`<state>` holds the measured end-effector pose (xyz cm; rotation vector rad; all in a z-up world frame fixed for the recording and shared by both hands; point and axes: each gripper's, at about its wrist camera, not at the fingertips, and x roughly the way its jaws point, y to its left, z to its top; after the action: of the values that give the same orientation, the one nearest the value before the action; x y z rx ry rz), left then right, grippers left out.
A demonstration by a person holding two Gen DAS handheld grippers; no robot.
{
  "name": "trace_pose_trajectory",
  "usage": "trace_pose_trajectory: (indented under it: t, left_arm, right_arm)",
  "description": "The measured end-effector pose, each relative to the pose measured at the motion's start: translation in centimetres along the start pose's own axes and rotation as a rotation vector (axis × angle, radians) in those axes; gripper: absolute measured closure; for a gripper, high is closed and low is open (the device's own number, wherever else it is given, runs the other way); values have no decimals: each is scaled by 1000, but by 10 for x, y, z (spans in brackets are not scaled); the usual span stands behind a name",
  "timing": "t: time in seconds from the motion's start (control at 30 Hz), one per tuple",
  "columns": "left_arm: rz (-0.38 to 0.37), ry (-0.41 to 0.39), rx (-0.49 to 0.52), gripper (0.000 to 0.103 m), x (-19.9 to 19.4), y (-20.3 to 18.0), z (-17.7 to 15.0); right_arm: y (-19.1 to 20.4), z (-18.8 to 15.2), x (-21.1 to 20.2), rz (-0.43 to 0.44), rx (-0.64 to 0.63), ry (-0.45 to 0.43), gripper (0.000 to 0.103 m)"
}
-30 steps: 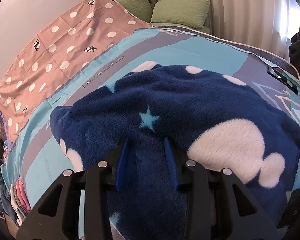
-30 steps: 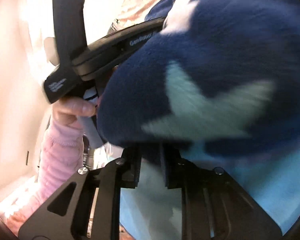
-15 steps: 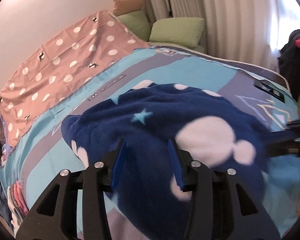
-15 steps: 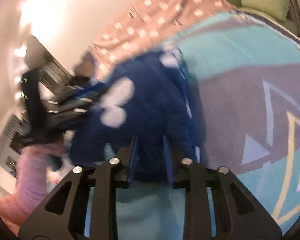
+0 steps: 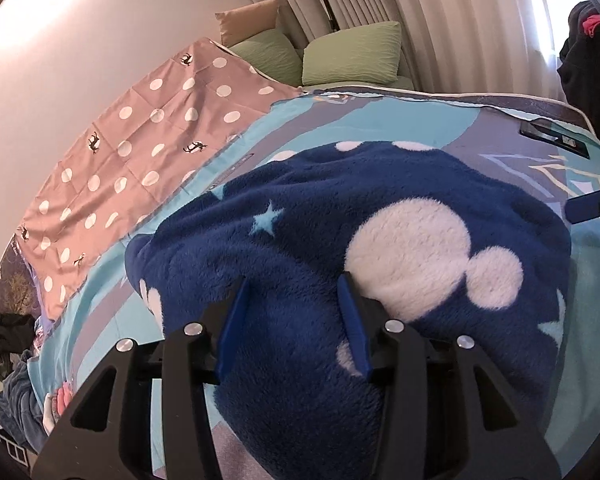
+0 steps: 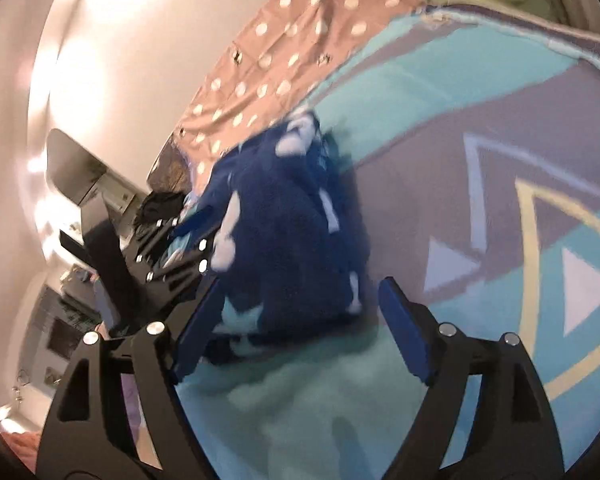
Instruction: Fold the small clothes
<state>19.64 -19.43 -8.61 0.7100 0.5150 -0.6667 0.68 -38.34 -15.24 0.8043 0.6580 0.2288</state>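
A dark blue fleece garment point(image 5: 340, 208) with white blobs and pale stars lies bunched on the turquoise and grey bed cover point(image 5: 380, 120). My left gripper point(image 5: 294, 300) sits on its near part, with a thick fold of fleece filling the gap between the blue pads. In the right wrist view that gripper point(image 6: 180, 240) is at the far left edge of the fleece point(image 6: 292, 216). My right gripper point(image 6: 302, 288) is opening; its pads stand wide apart and off the cloth, with the garment's near edge just ahead of them. One of its fingertips point(image 5: 584, 209) shows at the right edge of the left wrist view.
A pink dotted sheet point(image 5: 140, 148) covers the left of the bed. Green pillows point(image 5: 352, 52) lie at the head, in front of curtains. A dark flat device point(image 5: 552, 136) rests at the far right edge. Dark clothes point(image 5: 584, 52) hang on the right, and more clothes point(image 5: 12, 392) are piled at lower left.
My right gripper let go of the fleece, opened wide and drew back to the right. The garment now lies folded on the bed. My left gripper widened a little and shifted.
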Motion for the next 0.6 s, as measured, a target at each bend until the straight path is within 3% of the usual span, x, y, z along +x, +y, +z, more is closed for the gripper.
trace_pose_trajectory:
  t: [0.1,0.17,0.33,0.43,0.6]
  left_arm:
    - [7,3,-3,58,1,0,2]
    - [4,4,-8,58,1,1,2]
    - [-8,-4,-26,58,3,2,0]
    - [-38,16,-59,58,4,9,2]
    - [-15,11,-54,58,2,6,1]
  right_arm:
    - [-11,-6,17,83,107,84,21]
    - [-6,-5,27,91,102,92,21]
    - [-2,11,56,-26,154,131,19]
    - [4,1,44,-90,288,183,18]
    - [7,-14,45,16,356,262,14]
